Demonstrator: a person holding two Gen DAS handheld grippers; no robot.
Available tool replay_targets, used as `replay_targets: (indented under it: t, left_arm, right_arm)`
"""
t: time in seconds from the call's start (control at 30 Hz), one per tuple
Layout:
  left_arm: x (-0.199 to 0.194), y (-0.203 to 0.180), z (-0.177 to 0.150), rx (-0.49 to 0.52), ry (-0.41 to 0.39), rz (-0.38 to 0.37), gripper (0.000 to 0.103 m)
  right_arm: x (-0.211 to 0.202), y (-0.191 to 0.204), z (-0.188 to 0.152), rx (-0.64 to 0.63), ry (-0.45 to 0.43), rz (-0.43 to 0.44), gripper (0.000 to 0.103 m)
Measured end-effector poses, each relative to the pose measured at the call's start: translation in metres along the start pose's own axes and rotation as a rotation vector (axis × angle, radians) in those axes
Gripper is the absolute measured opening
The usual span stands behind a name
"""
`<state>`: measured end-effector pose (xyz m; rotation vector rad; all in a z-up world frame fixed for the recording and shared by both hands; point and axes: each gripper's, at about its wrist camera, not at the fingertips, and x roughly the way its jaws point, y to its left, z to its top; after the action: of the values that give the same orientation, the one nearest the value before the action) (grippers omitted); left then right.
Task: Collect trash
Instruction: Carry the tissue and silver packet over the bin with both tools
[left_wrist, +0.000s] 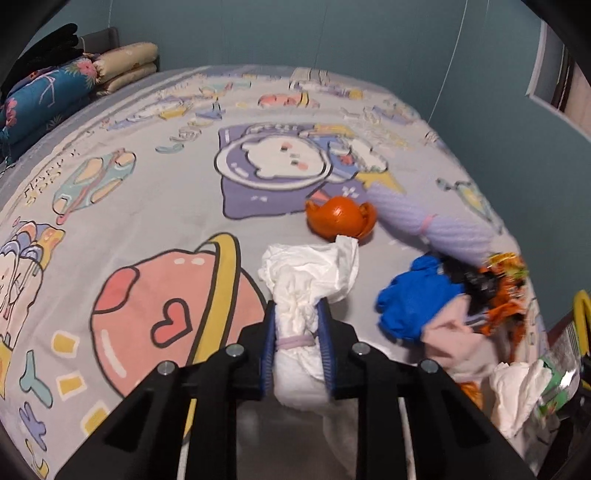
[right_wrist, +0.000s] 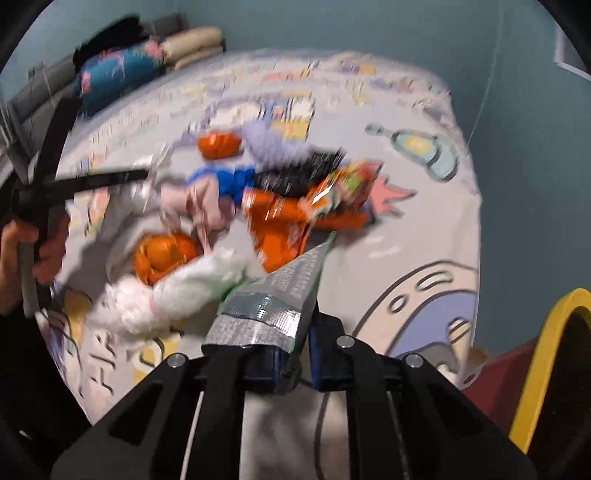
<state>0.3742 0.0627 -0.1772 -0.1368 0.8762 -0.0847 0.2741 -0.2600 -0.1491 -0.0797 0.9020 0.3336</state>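
Crumpled white tissue (left_wrist: 306, 295) sits right up against the left wrist lens, pinched between the blue fingers (left_wrist: 327, 347) of the left gripper (left_wrist: 297, 314), with its loose end flopping out ahead. Over on the right wrist view, the right gripper (right_wrist: 295, 354) has its fingers pressed together on a silver foil wrapper (right_wrist: 273, 302), which sticks up and away at a slant.

Rest of the trash is still on the bed (left_wrist: 147, 221), bunched toward its right edge: orange peel (left_wrist: 338, 218), a blue glove (left_wrist: 410, 295), an orange snack bag (left_wrist: 506, 291) and more tissue (left_wrist: 517, 387). A yellow-rimmed bin (right_wrist: 546, 350) shows just off the bed's near right corner.

What could go wrong, I reckon: the foil is only held by one end, so a quick swing could let it slide out, and the tissue's floppy end could snag on the pile or tear.

Both grippers tilt steeply down toward the bedsheet, and the person's hand (right_wrist: 22, 247) grips the left handle.
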Motion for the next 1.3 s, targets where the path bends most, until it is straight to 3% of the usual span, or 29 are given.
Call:
replay_targets:
  t: [0.23, 0.4, 0.83, 1.2, 1.3]
  left_arm:
    - [-0.036, 0.013, 0.000, -0.073, -0.087, 0.017, 0.020]
    - [-0.044, 0.019, -0.009, -0.110, -0.097, 0.030, 0.020]
    - [-0.103, -0.022, -0.021, -0.013, -0.183, -0.007, 0.020]
    - [-0.134, -0.063, -0.010, 0.060, -0.210, -0.054, 0.020]
    - [-0.136, -0.083, -0.007, 0.082, -0.209, -0.086, 0.020]
  right_arm:
    - [-0.025, -0.021, 0.002, 0.090, -0.092, -0.004, 0.010]
    - [-0.038, -0.027, 0.000, 0.112, -0.137, -0.009, 0.010]
    - [-0.084, -0.021, -0.002, 0.134, -0.208, 0.048, 0.010]
    - [-0.138, -0.036, -0.013, 0.132, -0.195, -0.005, 0.010]
    - [-0.155, -0.051, -0.019, 0.148, -0.197, -0.060, 0.010]
